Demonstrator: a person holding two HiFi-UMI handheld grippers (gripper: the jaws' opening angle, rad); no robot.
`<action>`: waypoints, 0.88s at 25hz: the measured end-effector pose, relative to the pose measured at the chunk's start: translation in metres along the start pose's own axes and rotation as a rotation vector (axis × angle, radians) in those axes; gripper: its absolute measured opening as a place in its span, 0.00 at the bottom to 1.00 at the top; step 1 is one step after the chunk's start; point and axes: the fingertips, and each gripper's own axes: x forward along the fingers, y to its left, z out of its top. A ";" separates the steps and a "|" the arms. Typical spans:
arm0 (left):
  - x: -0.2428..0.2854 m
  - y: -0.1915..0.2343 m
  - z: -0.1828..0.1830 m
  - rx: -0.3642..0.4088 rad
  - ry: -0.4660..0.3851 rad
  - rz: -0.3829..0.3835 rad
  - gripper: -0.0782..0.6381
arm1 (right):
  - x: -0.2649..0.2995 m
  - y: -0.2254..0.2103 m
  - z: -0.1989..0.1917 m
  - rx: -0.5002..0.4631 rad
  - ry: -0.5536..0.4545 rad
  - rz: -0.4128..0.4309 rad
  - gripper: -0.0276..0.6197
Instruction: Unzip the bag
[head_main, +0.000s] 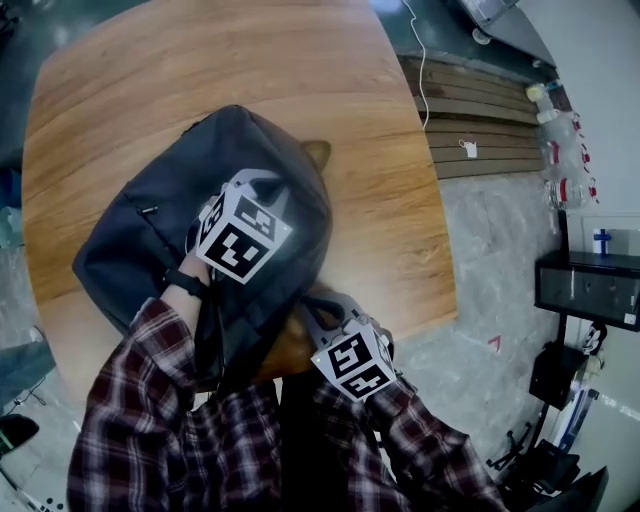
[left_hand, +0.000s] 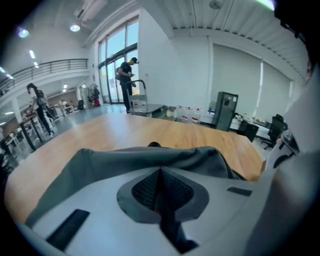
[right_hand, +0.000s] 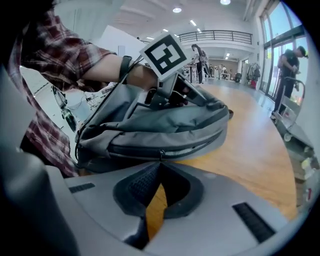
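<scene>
Right gripper (right_hand: 160, 164) pinching zipper pull (right_hand: 161, 153), grey bag (right_hand: 150, 125)

Open office hall, mezzanine railing (left_hand: 50, 67), tall windows (left_hand: 117, 60) (people (left_hand: 126, 82) standing about), wooden table (left_hand: 150, 132).

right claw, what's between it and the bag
Nothing; the right gripper view shows the right claw meeting the zipper pull, only bare table beneath.

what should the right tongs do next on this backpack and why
Probably draw the right tongs sideways along the zipper, toward its closed stretch. They look closed right at the zipper pull on the backpack, the zipper beside the pull gapes a little, and the left tongs sit closed on the backpack's top, likely steadying it.
</scene>
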 end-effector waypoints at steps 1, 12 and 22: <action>-0.009 -0.001 0.002 -0.010 -0.009 0.022 0.12 | 0.000 -0.004 0.000 -0.014 0.002 -0.003 0.06; -0.092 -0.074 -0.096 -0.150 0.120 0.079 0.12 | 0.023 -0.090 0.038 -0.073 0.006 -0.094 0.06; -0.075 -0.054 -0.111 -0.290 0.090 0.135 0.12 | 0.027 -0.050 0.037 0.000 0.005 -0.089 0.06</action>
